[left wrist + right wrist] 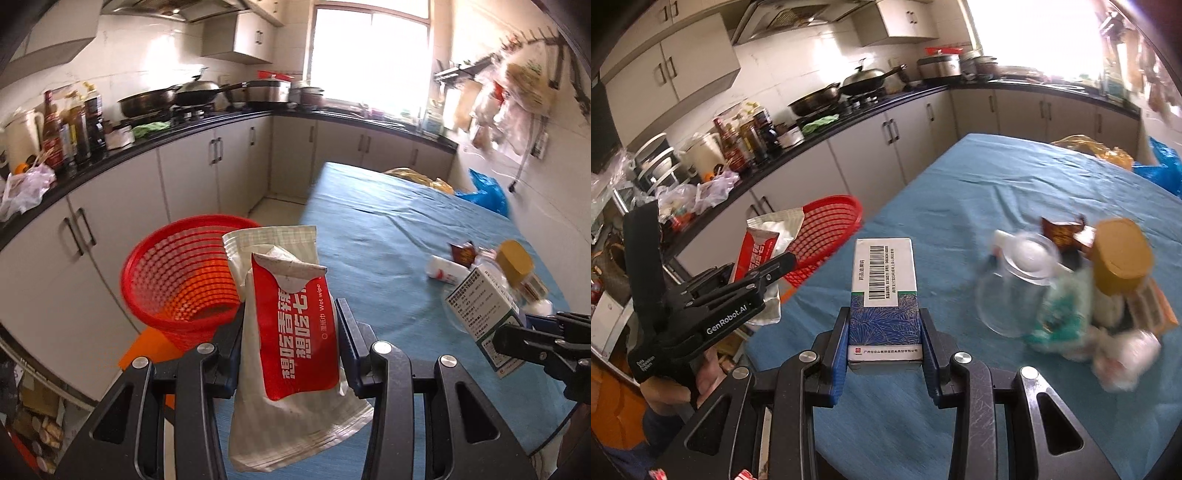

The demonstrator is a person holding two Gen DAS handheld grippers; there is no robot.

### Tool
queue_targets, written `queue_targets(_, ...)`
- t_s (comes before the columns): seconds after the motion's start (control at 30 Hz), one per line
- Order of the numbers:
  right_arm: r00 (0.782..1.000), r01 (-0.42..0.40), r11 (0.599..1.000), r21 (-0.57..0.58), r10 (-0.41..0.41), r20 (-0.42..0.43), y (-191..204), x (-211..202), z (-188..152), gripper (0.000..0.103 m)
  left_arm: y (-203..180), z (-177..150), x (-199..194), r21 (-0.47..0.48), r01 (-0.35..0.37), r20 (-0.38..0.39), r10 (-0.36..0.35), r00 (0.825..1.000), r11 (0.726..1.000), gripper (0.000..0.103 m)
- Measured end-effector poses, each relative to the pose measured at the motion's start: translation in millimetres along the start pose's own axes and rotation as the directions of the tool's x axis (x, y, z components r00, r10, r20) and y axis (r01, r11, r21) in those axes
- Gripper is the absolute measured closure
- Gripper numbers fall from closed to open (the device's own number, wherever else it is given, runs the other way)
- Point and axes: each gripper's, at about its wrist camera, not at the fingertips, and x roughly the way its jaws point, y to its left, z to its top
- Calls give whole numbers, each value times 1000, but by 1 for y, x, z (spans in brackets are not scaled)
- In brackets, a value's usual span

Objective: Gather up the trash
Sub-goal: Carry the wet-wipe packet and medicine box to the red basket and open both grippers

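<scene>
My left gripper (290,325) is shut on a red and white wet-wipe packet (295,332) and holds it upright above the table's left edge, just right of the red mesh basket (177,273). My right gripper (884,332) is shut on a blue and white medicine box (884,291) held above the blue table (997,177). In the right wrist view the left gripper (783,264) with the packet (757,254) is at the left, in front of the basket (827,229). The box also shows in the left wrist view (484,317).
On the table to the right lie a clear glass jug (1019,284), a jar with a yellow lid (1119,258), a small white bottle (443,271), brown wrappers (1063,232) and crumpled paper (1123,354). Yellow (1089,147) and blue bags (1163,170) lie at the far end. Kitchen counter (147,144) at left.
</scene>
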Motion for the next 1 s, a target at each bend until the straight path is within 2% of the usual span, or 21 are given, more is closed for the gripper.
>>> queue_targets(0.2,998,-52,998,-26,51,-31,23,36,34,66,42,10,19,-54,-39,-24,38,999,998,61)
queue_targets(0.4,993,-99,995,-19,97,-68,47,90,77,66,81,21,46,-113,-71,-65,64,996,991,61)
queue_targets(0.47,990,-121,992,-21,119,-72,56,107,89,66,88,24,54,-116,-73,-70,65,995,990,61)
queue_targets(0.67,990,-117,993,-9,116,-84,69,158,118,63,104,31,74,-136,-101,-70,92,993,986,59)
queue_targets(0.73,989,-129,992,4,129,-78,66,162,122,58,106,34,78,-145,-103,-68,93,993,984,42)
queue_targets(0.77,990,-122,992,10,122,-74,64,161,123,58,106,34,79,-150,-113,-66,104,992,982,39)
queue_targets(0.87,994,-107,994,3,107,-34,57,139,117,57,104,32,72,-141,-115,-48,109,993,983,38)
queue_targets(1.0,993,-116,993,7,116,8,43,96,93,57,89,25,56,-119,-75,-22,72,997,990,37)
